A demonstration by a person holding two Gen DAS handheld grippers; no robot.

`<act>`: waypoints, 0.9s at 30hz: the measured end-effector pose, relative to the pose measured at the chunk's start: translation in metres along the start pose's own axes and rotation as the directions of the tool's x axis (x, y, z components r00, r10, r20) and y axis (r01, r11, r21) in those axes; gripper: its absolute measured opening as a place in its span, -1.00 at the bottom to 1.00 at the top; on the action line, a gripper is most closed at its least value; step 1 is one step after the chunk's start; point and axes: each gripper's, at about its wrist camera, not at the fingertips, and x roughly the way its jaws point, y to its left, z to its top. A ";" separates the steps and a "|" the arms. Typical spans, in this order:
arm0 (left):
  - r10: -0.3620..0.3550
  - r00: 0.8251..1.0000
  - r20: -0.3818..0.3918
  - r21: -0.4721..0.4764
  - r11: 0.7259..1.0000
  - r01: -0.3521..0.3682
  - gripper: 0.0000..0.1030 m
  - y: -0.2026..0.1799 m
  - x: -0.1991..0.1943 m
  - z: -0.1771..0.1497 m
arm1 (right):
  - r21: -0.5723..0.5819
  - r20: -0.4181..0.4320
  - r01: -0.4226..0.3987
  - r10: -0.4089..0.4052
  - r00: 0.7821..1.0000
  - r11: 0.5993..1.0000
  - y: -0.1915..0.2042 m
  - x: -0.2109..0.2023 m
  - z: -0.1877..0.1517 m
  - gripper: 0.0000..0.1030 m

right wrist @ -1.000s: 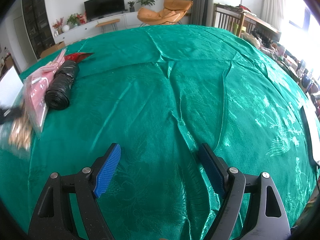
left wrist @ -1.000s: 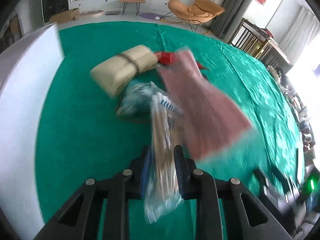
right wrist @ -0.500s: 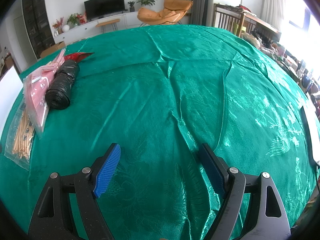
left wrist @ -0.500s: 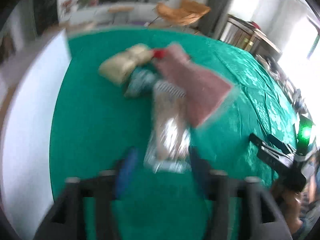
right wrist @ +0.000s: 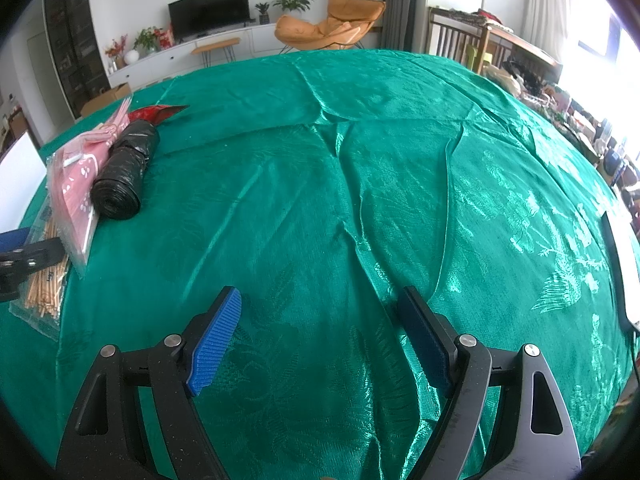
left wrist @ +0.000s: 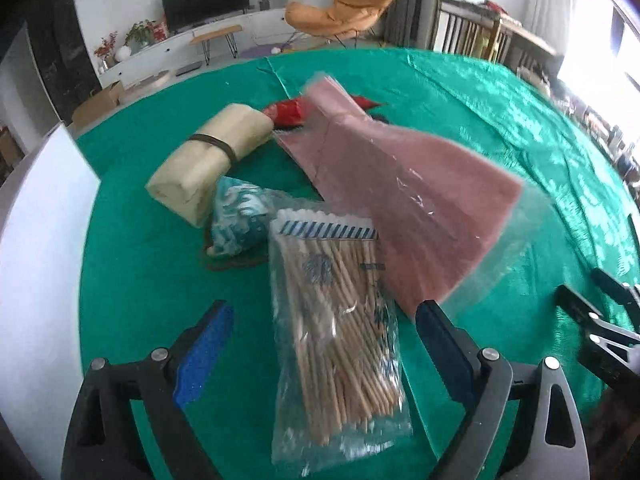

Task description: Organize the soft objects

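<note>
A clear bag of wooden sticks [left wrist: 340, 328] lies on the green cloth between the jaws of my left gripper [left wrist: 324, 332]; the jaws are opening and the pads do not touch it. A pink packet [left wrist: 400, 184] overlaps its top right. Behind lie a teal patterned pouch [left wrist: 240, 216], a beige roll with a dark band [left wrist: 208, 160] and a red packet [left wrist: 286, 112]. In the right wrist view the stick bag [right wrist: 46, 276], pink packet [right wrist: 76, 184] and a black roll of bags [right wrist: 124, 172] sit far left. My right gripper [right wrist: 320, 336] is open over bare cloth.
A white board [left wrist: 36, 272] stands along the table's left edge. The green cloth [right wrist: 360, 160] is wrinkled across the middle. The other gripper's black frame [left wrist: 600, 328] shows at the right of the left wrist view. Chairs and furniture stand beyond the table.
My left gripper went from shut on the stick bag to open, and the bag now lies flat on the cloth. The right gripper has not moved.
</note>
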 end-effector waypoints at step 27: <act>0.091 0.994 0.058 -0.151 0.985 -0.082 0.82 0.033 -0.023 -0.082 | 0.001 0.000 -0.001 0.001 1.000 1.000 0.001 0.000 0.000 0.61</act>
